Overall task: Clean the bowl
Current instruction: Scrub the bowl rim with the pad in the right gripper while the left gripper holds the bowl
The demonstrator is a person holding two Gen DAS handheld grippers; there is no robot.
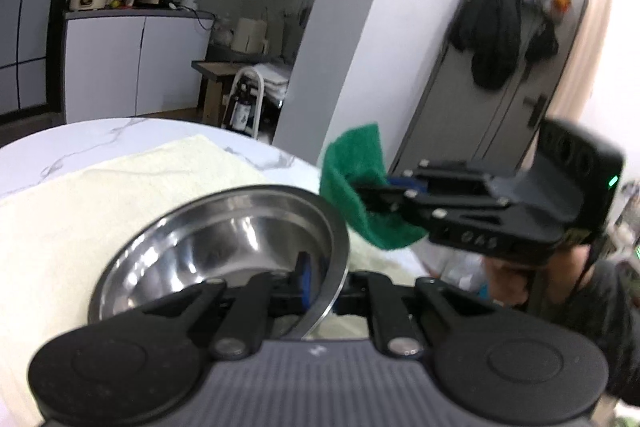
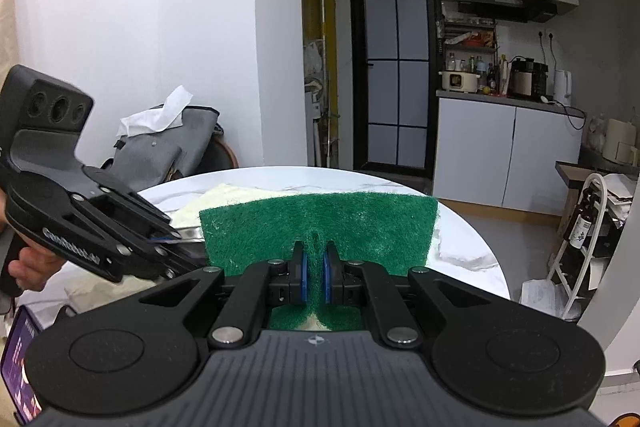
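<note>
A stainless steel bowl (image 1: 224, 239) hangs tilted above a cream towel (image 1: 100, 211), its hollow facing the left wrist camera. My left gripper (image 1: 324, 283) is shut on the bowl's near right rim, one blue pad inside and one finger outside. Just right of the bowl, my right gripper (image 1: 380, 195) is shut on a green scouring pad (image 1: 352, 171), clear of the rim. In the right wrist view the scouring pad (image 2: 320, 223) spreads wide ahead of the right gripper (image 2: 314, 273). It hides most of the bowl; only a sliver of rim (image 2: 188, 230) shows at the left gripper (image 2: 176, 239).
The towel lies on a round white marble table (image 1: 60, 151). A crumpled white tissue (image 2: 460, 253) sits on the table's right side. A phone (image 2: 20, 367) lies at the lower left. A grey bag (image 2: 160, 151) stands behind the table. A person's hand (image 2: 32, 263) holds the left gripper.
</note>
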